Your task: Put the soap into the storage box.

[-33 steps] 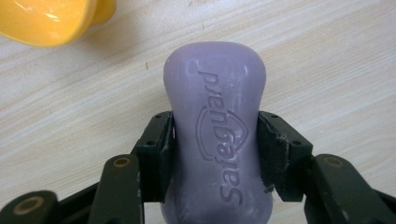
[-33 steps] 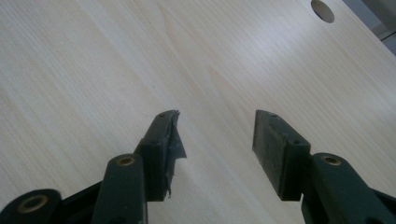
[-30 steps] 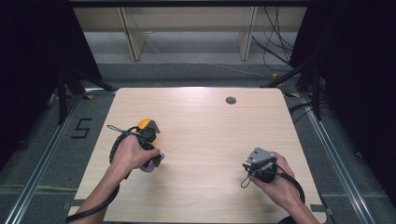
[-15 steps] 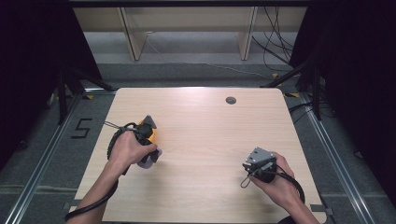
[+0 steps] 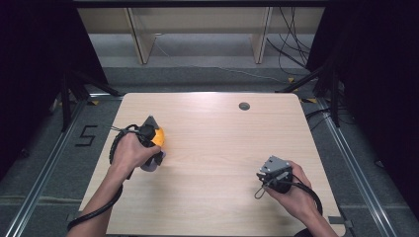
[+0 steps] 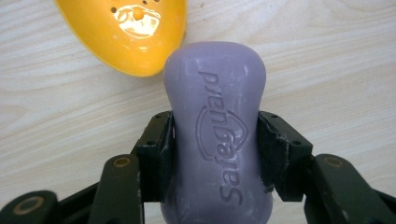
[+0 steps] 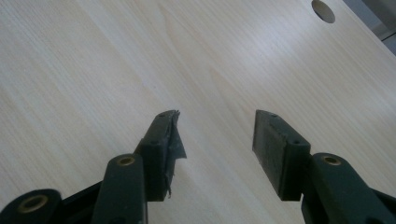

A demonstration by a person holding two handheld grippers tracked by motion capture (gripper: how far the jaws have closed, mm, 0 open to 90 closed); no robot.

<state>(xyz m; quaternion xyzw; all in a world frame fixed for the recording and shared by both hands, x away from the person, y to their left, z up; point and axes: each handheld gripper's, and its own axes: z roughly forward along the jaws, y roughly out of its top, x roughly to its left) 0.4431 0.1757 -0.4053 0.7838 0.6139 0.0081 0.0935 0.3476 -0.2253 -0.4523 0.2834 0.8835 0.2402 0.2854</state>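
I read the left gripper (image 6: 215,135) as clamped on a purple soap bar (image 6: 217,126), one jaw against each long side, the embossed face turned toward its camera. The bar's far end lies just beside an orange perforated dish (image 6: 126,35), which sits at 11 o'clock from the bar in the left gripper view. In the high view I locate this gripper (image 5: 150,148) at 9 o'clock on the wooden table (image 5: 212,148), with the dish (image 5: 158,137) beside it. At 4 o'clock on the table I see the right gripper (image 5: 271,173); in its own view its jaws stand wide apart over bare wood, and the round table hole (image 7: 323,10) lies at 1 o'clock.
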